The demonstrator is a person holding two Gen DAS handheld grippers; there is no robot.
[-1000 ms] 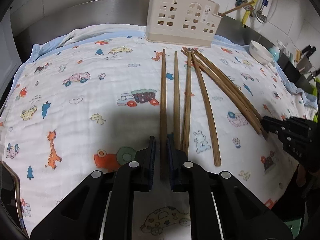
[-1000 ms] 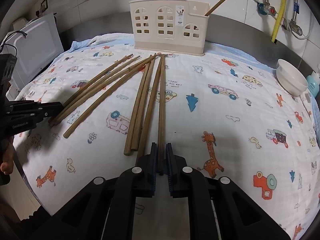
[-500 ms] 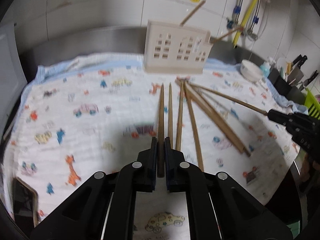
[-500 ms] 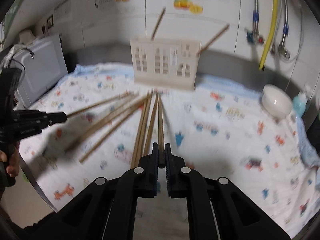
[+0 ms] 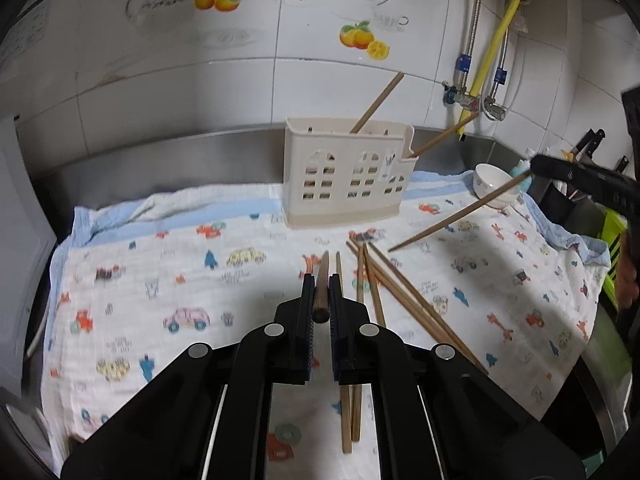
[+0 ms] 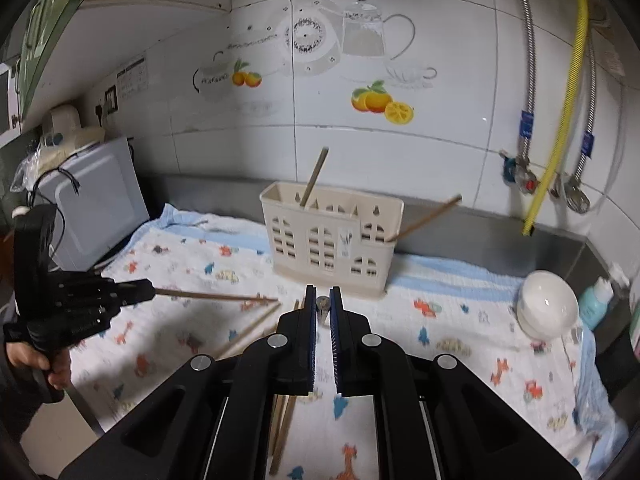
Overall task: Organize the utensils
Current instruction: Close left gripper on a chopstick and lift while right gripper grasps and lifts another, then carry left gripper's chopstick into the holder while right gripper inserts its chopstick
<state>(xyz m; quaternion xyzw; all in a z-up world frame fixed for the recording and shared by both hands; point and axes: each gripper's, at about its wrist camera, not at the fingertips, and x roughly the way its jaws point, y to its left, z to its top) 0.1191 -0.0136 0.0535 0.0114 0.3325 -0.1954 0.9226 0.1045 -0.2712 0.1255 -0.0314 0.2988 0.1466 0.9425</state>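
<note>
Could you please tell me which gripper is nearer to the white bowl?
Right. The right gripper hangs raised, close beside the white bowl at the cloth's edge; the left gripper is toward the cloth's opposite side, farther from it.

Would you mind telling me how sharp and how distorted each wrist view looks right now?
Left wrist view: cloth print smeared, holder fairly crisp, dark corners. Right wrist view: sharper, wall tile lines bowed by the fisheye, bowl glaring slightly.

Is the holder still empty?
No: two chopsticks already stand in the holder, leaning out over its rim.
</note>
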